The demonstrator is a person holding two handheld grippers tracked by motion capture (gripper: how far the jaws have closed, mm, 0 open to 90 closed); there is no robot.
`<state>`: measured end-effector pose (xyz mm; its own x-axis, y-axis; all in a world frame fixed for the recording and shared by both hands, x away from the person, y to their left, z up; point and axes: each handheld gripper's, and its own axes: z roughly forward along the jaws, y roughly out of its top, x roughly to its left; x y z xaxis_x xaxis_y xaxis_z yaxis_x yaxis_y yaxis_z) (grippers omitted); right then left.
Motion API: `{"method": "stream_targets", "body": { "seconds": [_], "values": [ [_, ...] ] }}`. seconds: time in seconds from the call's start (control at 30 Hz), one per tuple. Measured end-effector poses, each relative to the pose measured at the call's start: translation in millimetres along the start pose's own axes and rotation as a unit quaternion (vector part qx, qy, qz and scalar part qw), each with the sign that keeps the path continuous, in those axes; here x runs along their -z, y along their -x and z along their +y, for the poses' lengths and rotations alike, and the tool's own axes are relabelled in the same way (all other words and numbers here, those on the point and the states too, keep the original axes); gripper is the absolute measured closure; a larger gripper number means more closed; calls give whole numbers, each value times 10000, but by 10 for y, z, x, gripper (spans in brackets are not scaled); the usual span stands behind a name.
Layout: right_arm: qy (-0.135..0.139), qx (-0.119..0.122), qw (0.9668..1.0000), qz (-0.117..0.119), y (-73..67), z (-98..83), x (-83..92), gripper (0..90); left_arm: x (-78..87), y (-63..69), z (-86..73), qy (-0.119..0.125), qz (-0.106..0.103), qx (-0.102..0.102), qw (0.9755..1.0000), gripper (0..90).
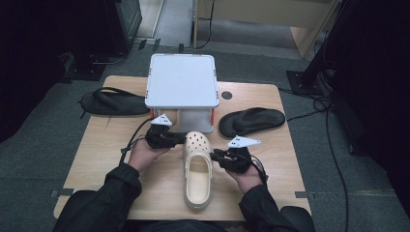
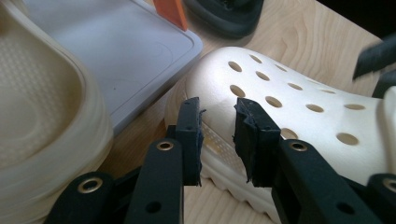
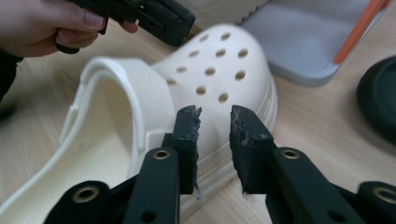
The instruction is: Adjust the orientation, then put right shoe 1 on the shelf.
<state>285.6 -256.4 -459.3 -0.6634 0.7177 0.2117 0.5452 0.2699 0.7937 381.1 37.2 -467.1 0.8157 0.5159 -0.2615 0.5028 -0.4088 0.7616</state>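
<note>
A cream clog [image 1: 197, 169] with holes over its toe lies at the table's middle, toe pointing away from me. My left gripper [image 1: 183, 139] is at the left side of the clog's toe [image 2: 289, 93]. Its jaws stand a little apart with nothing pinched between the pads [image 2: 217, 121]. My right gripper [image 1: 216, 155] is at the clog's right side by the strap. It is open, its pads just short of the clog's [image 3: 210, 70] sole edge [image 3: 215, 123]. A second cream clog [image 2: 37, 116] rests on the stand's lower grey tray [image 2: 130, 56].
A white two-level stand [image 1: 181, 79] with orange posts sits at the back of the wooden table [image 1: 96, 159]. One black slipper [image 1: 113, 102] overhangs the table's left edge. Another black slipper [image 1: 251, 121] lies right of the stand. Cables trail on the floor to the right.
</note>
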Motion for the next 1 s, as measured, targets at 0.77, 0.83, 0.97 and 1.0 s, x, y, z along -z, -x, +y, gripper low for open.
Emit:
{"method": "stream_targets", "body": {
  "seconds": [0.77, 0.83, 0.97, 1.0],
  "values": [
    [-97, 709, 9973, 166, -291, 73, -239, 482, 523, -26, 209, 245, 22, 142, 9996, 547],
    [-69, 815, 9966, 73, -307, 66, -248, 501, 554, -39, 231, 252, 48, 166, 9995, 546],
    [-15, 910, 9958, -131, -326, 52, -259, 593, 596, -55, 263, 267, 94, 143, 9995, 545],
    [2, 901, 9958, -170, -318, 48, -255, 608, 618, -63, 276, 288, 93, 155, 9994, 545]
  ]
}}
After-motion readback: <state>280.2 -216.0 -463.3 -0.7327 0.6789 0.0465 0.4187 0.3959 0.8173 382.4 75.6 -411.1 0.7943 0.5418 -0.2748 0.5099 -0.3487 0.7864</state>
